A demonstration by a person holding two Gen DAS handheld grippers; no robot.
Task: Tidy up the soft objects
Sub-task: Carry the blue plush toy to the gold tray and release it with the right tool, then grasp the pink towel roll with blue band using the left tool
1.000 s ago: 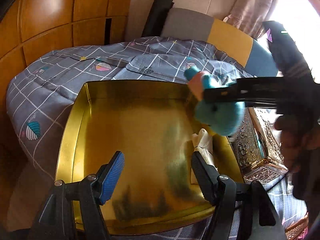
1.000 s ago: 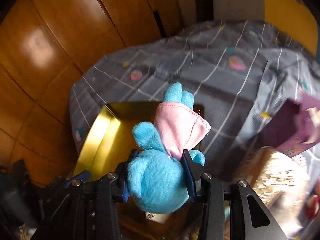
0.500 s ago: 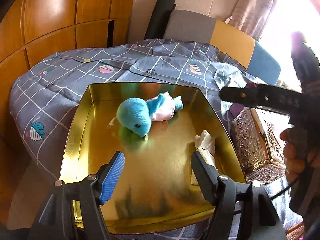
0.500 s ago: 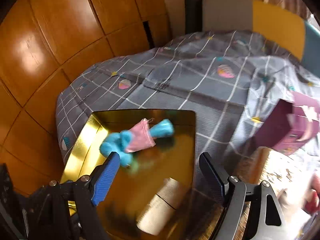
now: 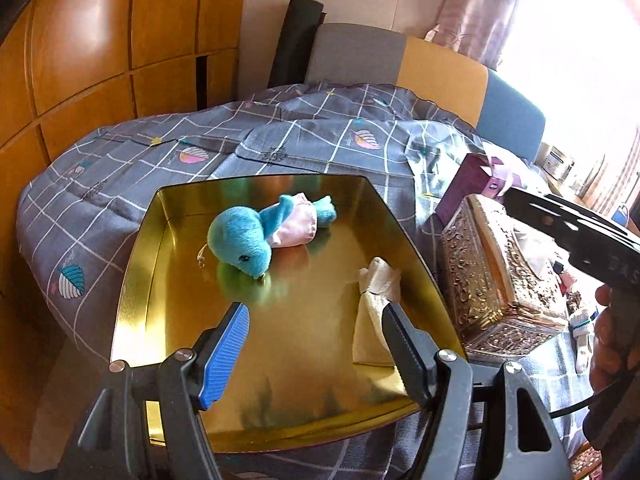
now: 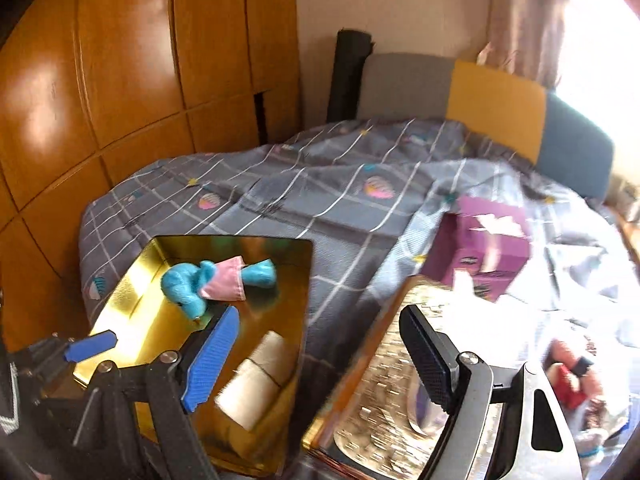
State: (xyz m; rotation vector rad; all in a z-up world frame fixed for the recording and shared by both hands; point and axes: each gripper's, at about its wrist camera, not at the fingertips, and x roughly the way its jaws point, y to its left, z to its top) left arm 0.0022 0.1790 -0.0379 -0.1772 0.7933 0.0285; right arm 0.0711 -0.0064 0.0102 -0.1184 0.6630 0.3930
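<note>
A blue plush toy in a pink skirt (image 5: pixel 256 236) lies on its side in the far half of a gold tin tray (image 5: pixel 136 280) on the bed. A cream rolled cloth (image 5: pixel 376 312) lies at the tray's right side. My left gripper (image 5: pixel 316 344) is open and empty above the tray's near edge. My right gripper (image 6: pixel 324 352) is open and empty, to the right of the tray and over an ornate gold box (image 6: pixel 384 400). The toy (image 6: pixel 212 280), the tray (image 6: pixel 120 300) and the cloth roll (image 6: pixel 256 384) also show in the right wrist view.
The ornate gold box (image 5: pixel 500 272) stands right of the tray. A purple box (image 6: pixel 488 252) lies behind it on the grey checked bedspread (image 5: pixel 120 184). Small items (image 6: pixel 572 376) lie at the far right. Wooden wardrobe panels (image 5: pixel 100 60) rise at the left; a headboard (image 5: pixel 400 64) stands behind.
My right gripper let go of the blue plush toy, which now lies in the tray. The gripper opened and drew back to the right, over the gold box.
</note>
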